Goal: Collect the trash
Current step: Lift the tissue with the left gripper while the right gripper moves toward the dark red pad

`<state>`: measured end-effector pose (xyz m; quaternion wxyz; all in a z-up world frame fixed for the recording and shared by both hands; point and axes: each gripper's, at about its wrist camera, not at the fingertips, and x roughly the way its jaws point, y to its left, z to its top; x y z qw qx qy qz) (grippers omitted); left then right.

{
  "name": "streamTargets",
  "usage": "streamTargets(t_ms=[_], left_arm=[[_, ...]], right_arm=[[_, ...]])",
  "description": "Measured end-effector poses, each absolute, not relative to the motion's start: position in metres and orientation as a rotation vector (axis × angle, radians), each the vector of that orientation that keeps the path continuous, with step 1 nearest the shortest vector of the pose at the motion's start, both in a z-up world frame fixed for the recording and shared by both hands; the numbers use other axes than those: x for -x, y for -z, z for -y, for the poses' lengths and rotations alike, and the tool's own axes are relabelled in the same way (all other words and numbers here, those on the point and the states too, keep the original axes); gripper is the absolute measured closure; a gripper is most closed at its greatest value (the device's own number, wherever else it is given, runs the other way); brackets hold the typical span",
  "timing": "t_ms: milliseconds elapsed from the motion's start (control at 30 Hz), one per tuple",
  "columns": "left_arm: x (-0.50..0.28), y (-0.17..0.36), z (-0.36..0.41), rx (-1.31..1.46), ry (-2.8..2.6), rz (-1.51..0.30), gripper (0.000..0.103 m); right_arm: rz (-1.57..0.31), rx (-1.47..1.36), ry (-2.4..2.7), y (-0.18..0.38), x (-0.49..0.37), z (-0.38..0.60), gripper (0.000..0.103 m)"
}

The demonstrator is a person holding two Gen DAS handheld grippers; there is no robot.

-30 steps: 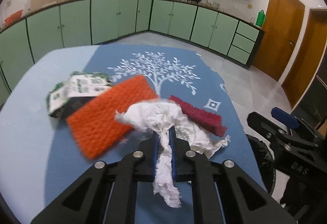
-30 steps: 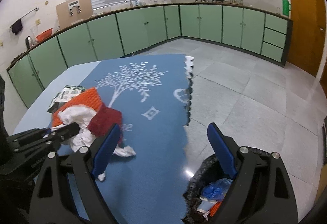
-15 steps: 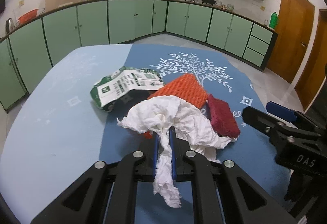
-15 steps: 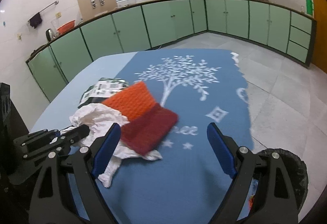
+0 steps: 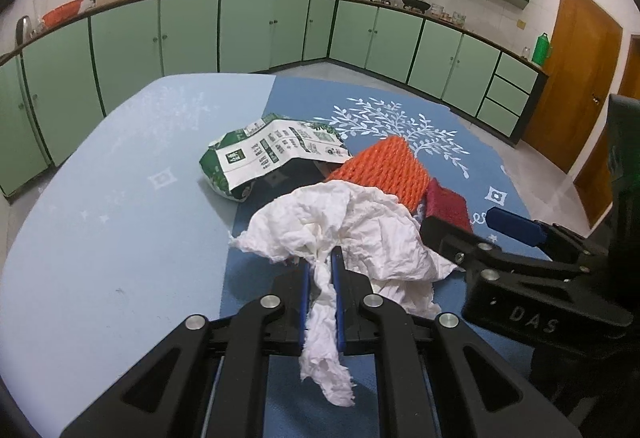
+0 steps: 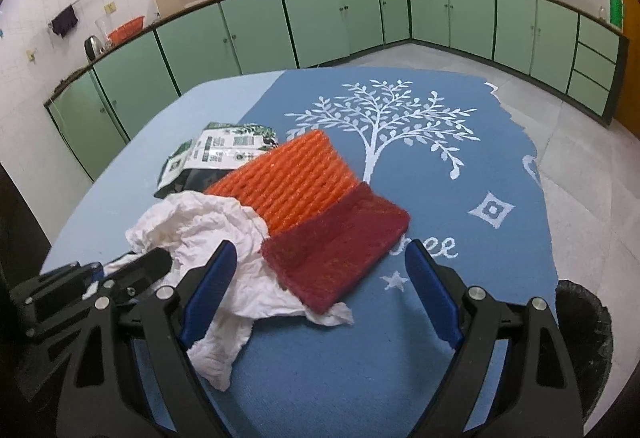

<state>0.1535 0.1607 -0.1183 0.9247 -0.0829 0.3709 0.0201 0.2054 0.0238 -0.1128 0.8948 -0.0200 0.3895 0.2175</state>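
The left claw (image 5: 320, 278) was clamped on a crumpled white tissue (image 5: 348, 230), a strip of it trailing back between the pads. The tissue lay on the blue tabletop (image 5: 120, 238), overlapping an orange pad (image 6: 292, 182) and a dark red pad (image 6: 340, 250). A green-and-white wrapper (image 5: 272, 154) sat just behind them. The right claw (image 6: 320, 290) stood wide and held nothing, with the red pad ahead between its fingers. A black bin (image 6: 588, 322) showed past the tabletop's right edge

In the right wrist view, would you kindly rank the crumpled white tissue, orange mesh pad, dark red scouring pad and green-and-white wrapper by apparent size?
1. Crumpled white tissue, nearest the camera
2. Orange mesh pad and dark red scouring pad: too alike to rank
3. Green-and-white wrapper, farthest and partly covered
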Motion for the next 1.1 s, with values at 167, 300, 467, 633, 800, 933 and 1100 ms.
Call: streamTargets(t_ms=[167, 300, 467, 633, 800, 933, 1100], left_arm=[[-0.154, 0.118, -0.164, 0.184, -0.041, -0.757, 0.093], [-0.153, 0.118, -0.164, 0.182, -0.043, -0.752, 0.093], [-0.152, 0.119, -0.161, 0.172, -0.044, -0.751, 0.093], [-0.148, 0.117, -0.165, 0.17, -0.051, -0.747, 0.093], [-0.149, 0.118, -0.169, 0.185, -0.049, -0.757, 0.093], [-0.149, 0.118, -0.168, 0.186, -0.042, -0.757, 0.093], [-0.151, 0.12, -0.172, 0.2, -0.04, -0.762, 0.093]], right_arm=[[-0.823, 0.052, -0.393, 0.115, -0.206, -0.007, 0.019], [-0.827, 0.078, -0.32, 0.116, -0.205, 0.015, 0.019], [-0.814, 0.043, -0.32, 0.113, -0.207, 0.023, 0.019], [-0.794, 0.042, -0.382, 0.107, -0.21, -0.002, 0.019], [-0.805, 0.07, -0.394, 0.11, -0.214, -0.029, 0.019], [-0.842, 0.085, -0.375, 0.119, -0.218, -0.033, 0.019], [-0.857, 0.094, -0.365, 0.121, -0.216, -0.023, 0.019]])
